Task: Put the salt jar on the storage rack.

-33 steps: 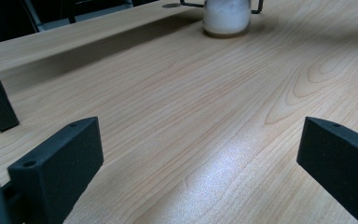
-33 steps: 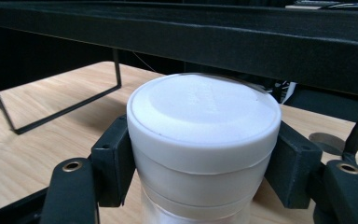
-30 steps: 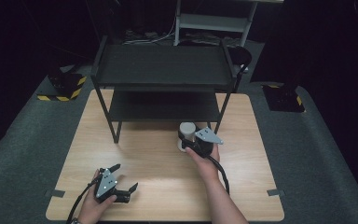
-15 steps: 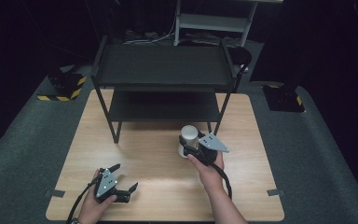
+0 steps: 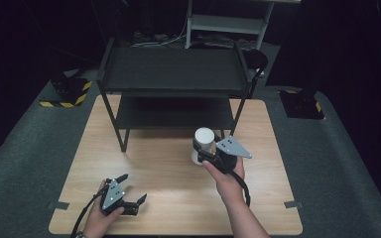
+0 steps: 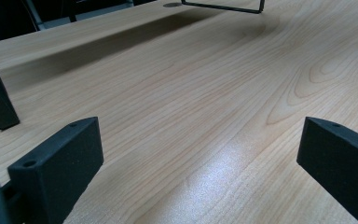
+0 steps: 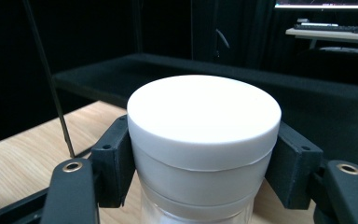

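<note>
Table (image 5: 168, 168) with a two-tier shelf (image 5: 173, 69) standing on its 12 o'clock half. At 3 o'clock of centre, just before the shelf, a jar (image 5: 203, 144) sits between the jaws of the right gripper (image 5: 204, 150). At 7 o'clock, near the table's front edge, lies the left gripper (image 5: 129, 191), well apart from the jar.

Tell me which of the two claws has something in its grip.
The right claw: its jaws clamp the white-lidded jar just below the lid. The left claw sits open over bare table.
</note>
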`<state>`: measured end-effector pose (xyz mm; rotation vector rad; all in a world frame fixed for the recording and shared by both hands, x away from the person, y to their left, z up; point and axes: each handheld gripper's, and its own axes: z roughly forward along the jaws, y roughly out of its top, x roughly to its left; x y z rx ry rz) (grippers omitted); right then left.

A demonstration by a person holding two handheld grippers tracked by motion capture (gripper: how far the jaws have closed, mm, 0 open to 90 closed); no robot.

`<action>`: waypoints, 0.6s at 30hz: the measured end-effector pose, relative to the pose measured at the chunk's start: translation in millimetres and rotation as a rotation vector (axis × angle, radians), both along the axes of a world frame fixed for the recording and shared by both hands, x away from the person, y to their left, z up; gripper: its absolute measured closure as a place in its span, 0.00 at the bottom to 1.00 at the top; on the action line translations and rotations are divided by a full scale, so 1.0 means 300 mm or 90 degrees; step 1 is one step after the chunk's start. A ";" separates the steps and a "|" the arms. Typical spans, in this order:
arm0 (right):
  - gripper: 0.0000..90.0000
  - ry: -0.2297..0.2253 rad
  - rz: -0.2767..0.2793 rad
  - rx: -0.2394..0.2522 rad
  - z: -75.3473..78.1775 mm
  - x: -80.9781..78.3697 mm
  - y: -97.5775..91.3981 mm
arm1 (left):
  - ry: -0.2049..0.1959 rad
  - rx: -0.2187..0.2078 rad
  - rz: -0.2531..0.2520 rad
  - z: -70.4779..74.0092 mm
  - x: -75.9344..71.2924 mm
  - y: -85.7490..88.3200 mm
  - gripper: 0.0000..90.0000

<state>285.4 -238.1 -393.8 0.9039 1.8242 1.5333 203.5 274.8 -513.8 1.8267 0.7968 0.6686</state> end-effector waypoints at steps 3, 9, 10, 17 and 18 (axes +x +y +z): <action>0.39 -0.003 0.001 0.004 0.035 -0.004 -0.001 | 0.001 -0.001 -0.001 0.000 0.001 0.001 0.01; 0.39 -0.012 0.004 0.002 0.113 -0.008 0.006 | 0.001 0.000 0.000 0.001 0.000 0.000 0.01; 0.39 -0.014 0.004 0.001 0.125 -0.008 0.007 | 0.001 0.000 0.000 0.001 0.000 0.000 0.01; 0.39 -0.023 0.007 -0.005 0.202 0.009 0.023 | 0.000 0.001 -0.001 0.001 0.001 0.001 0.01; 0.39 -0.022 0.007 -0.004 0.213 0.016 0.027 | 0.000 0.000 -0.002 0.000 0.001 0.002 0.01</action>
